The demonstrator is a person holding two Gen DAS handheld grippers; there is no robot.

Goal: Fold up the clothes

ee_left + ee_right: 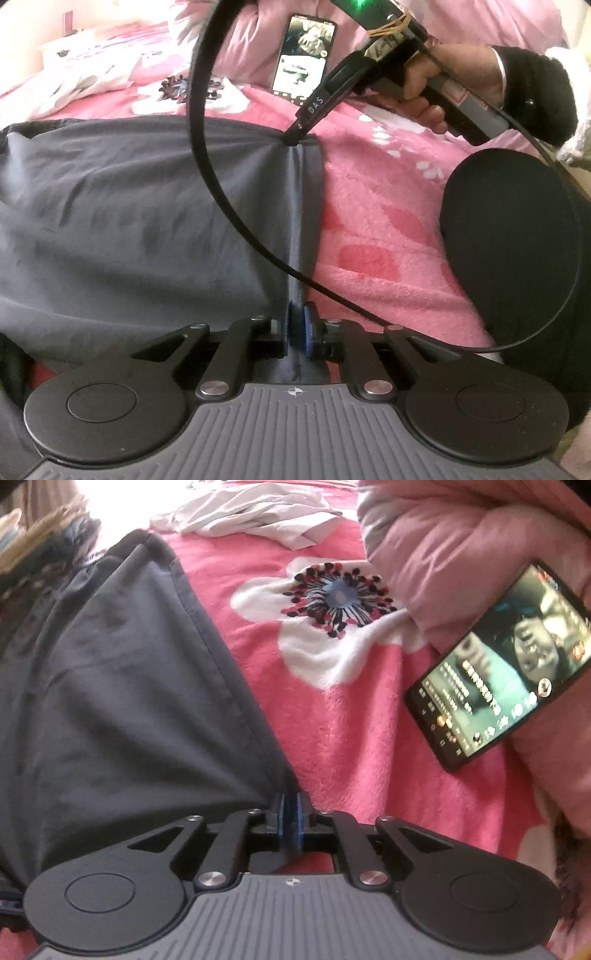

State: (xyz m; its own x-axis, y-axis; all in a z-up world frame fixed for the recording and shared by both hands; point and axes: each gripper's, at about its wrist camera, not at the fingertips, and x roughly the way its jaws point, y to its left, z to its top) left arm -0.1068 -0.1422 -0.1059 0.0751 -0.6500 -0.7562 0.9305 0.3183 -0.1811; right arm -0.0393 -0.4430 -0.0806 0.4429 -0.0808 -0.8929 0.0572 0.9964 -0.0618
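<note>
1. A dark grey garment (pixel 129 206) of thin, smooth woven cloth lies spread on a fluffy pink blanket (pixel 384 236) printed with large white flowers; the cloth is faintly creased and has a stitched hem along its edges.
2. A puffy pink quilt (pixel 454 554) is bunched at the far side, and a phone (pixel 498 664) with a lit screen leans against it. Crumpled pale clothing (pixel 258 513) lies farther back.
3. The left gripper (pixel 296 328) points steeply down at the near edge of the garment. Its blue ribbed pads are pinched on a raised ridge of grey cloth that runs straight away from them.
4. The right gripper (pixel 290 821) also tilts steeply down, at the garment's far corner. Its blue pads are pressed together on the fabric's corner, and folds fan out from the pinch.
5. In the left wrist view, a person's hand (pixel 436 85) in a black sleeve grips the right gripper's handle, and a black cable (pixel 207 155) loops across the garment.
6. The ridge of cloth stretches between the two grippers.
</note>
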